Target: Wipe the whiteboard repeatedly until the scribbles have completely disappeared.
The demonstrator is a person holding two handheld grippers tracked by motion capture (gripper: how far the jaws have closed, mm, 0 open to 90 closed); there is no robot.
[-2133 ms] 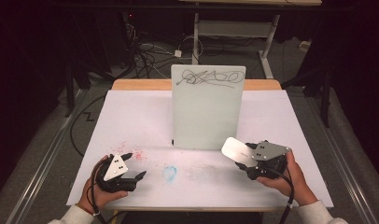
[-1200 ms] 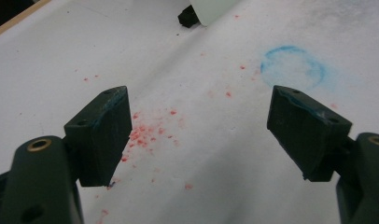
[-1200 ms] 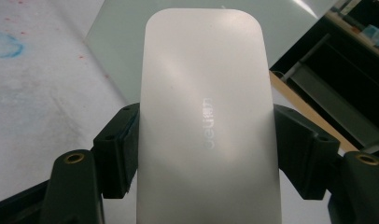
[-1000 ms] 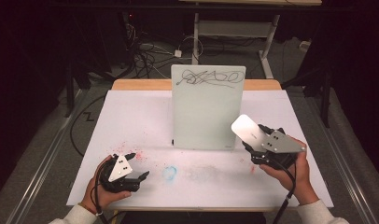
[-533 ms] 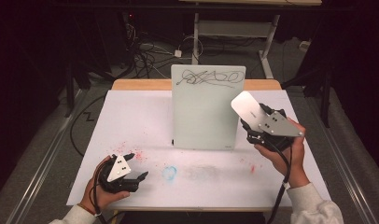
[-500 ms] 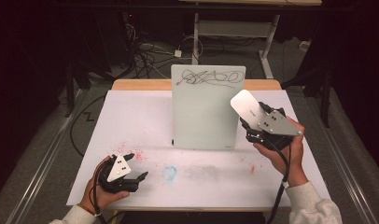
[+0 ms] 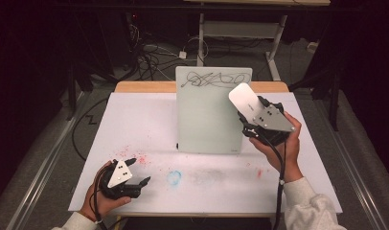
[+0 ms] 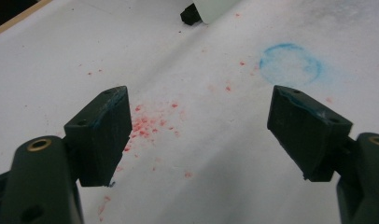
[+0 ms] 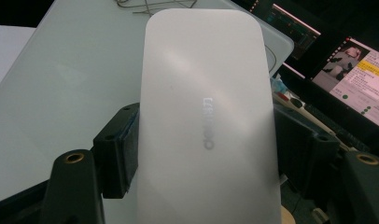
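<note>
Left gripper (image 7: pixel 135 184): nearest the person, low over the near-left of the white paper-covered table (image 7: pixel 135 124); its jaws stand wide apart with nothing between them.
Under the left jaws: the left gripper view shows scattered red marker specks (image 8: pixel 148 123) and a faint blue ring stain (image 8: pixel 290 64) on the paper, with a black foot (image 8: pixel 191 14) of the board's stand at the top edge.
Right gripper (image 7: pixel 247 112): lifted off the table at the right, jaws clamped on the sides of a smooth white rounded-rectangle eraser block (image 7: pixel 243 98).
Eraser axis: its long axis runs out ahead of the jaws, up and toward the board; the free rounded end leads.
Key relation: the upright pale-green glass writing board (image 7: pixel 209 115) stands just left of and beyond the eraser. The black scribble (image 7: pixel 214 76) along its top edge lies up and to the left of the eraser's tip, close but, as far as I can judge, not yet touched.
Nearer hand: the right one by far; the left is well apart from the board.
Likely next move: carry the eraser's face left across the scribble.
High view adds: where both hands, board and scribble sit on the table.
Right gripper view adds: pale lettering on the eraser (image 9: pixel 208 123), the grip at its lower half, and lit computer screens (image 9: pixel 355 70) behind the board.
</note>
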